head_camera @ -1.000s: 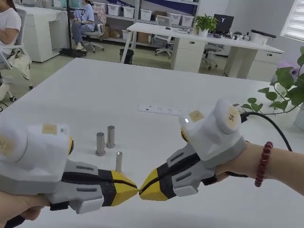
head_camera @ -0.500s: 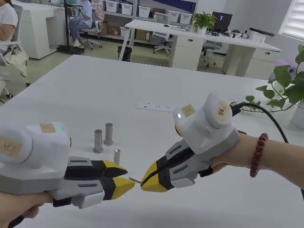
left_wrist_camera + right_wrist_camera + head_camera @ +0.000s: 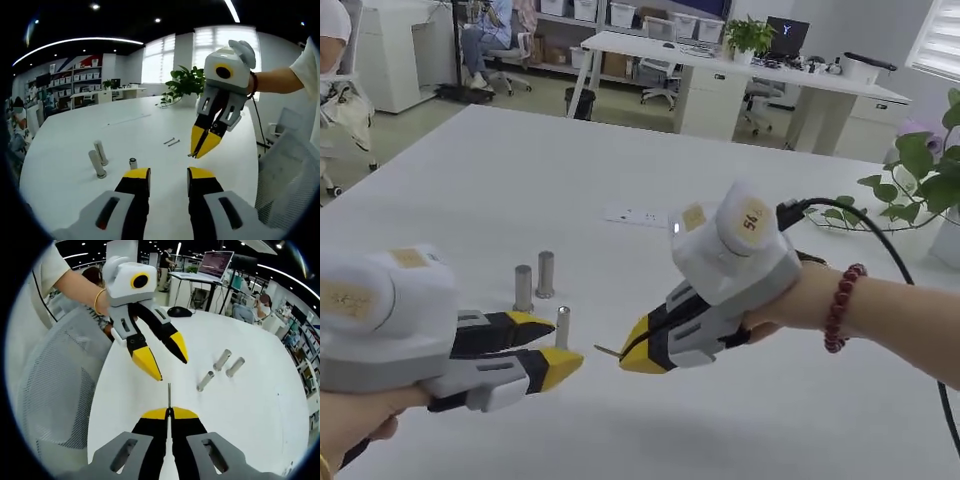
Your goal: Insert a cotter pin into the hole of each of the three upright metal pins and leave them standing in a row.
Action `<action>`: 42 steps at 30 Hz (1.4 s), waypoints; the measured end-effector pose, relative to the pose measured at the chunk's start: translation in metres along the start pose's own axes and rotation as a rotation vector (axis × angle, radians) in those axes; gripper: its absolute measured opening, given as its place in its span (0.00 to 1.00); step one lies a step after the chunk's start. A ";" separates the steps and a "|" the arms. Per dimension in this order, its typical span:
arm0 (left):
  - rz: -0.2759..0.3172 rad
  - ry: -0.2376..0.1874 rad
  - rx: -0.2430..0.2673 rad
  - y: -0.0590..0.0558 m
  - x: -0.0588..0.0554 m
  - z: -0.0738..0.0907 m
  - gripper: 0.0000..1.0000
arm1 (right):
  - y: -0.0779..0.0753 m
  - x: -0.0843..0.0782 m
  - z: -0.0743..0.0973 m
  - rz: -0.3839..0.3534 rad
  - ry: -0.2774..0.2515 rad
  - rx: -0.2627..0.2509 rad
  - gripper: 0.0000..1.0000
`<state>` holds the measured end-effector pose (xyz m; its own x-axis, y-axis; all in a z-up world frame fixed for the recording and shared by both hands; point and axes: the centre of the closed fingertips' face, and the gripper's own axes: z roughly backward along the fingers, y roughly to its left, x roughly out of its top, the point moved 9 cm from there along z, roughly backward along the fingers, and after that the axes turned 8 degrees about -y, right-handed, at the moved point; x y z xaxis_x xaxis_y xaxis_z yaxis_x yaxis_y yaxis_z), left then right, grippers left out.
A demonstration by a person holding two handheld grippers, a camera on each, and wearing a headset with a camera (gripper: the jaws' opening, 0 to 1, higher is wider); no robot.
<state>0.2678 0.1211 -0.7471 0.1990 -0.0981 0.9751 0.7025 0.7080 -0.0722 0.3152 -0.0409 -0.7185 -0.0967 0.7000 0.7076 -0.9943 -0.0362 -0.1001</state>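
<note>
The right tool [image 3: 632, 358] pinches a cotter pin [image 3: 608, 351] held roughly level, tip aimed at the nearest upright metal pin [image 3: 562, 322] on the bench [image 3: 620, 180]. The left tool [image 3: 567, 339], spread and empty, sits just beside that pin.

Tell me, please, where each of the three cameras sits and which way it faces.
Head view: on the person's head, looking forward and down at the left gripper, right gripper and right forearm.
Left gripper view: along its open jaws toward the right gripper and that forearm.
Right gripper view: along its shut jaws, pinching a cotter pin, toward the left gripper and left arm.
Shared: all see the three metal pins.
</note>
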 end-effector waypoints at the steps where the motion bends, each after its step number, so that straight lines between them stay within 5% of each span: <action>1: -0.002 0.001 0.004 0.001 -0.001 -0.001 0.29 | -0.003 0.000 -0.001 0.009 0.011 -0.010 0.02; 17: -0.034 0.034 0.125 0.030 -0.010 -0.021 0.28 | -0.034 0.001 -0.019 0.004 0.153 -0.037 0.02; 42: -0.007 0.095 0.166 0.044 -0.023 -0.046 0.22 | -0.058 0.005 -0.045 0.004 0.293 -0.031 0.02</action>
<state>0.3259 0.1226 -0.7824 0.2640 -0.1631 0.9506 0.5830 0.8122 -0.0226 0.3747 -0.0033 -0.7407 -0.0788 0.8761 0.4756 -0.9917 -0.0204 -0.1268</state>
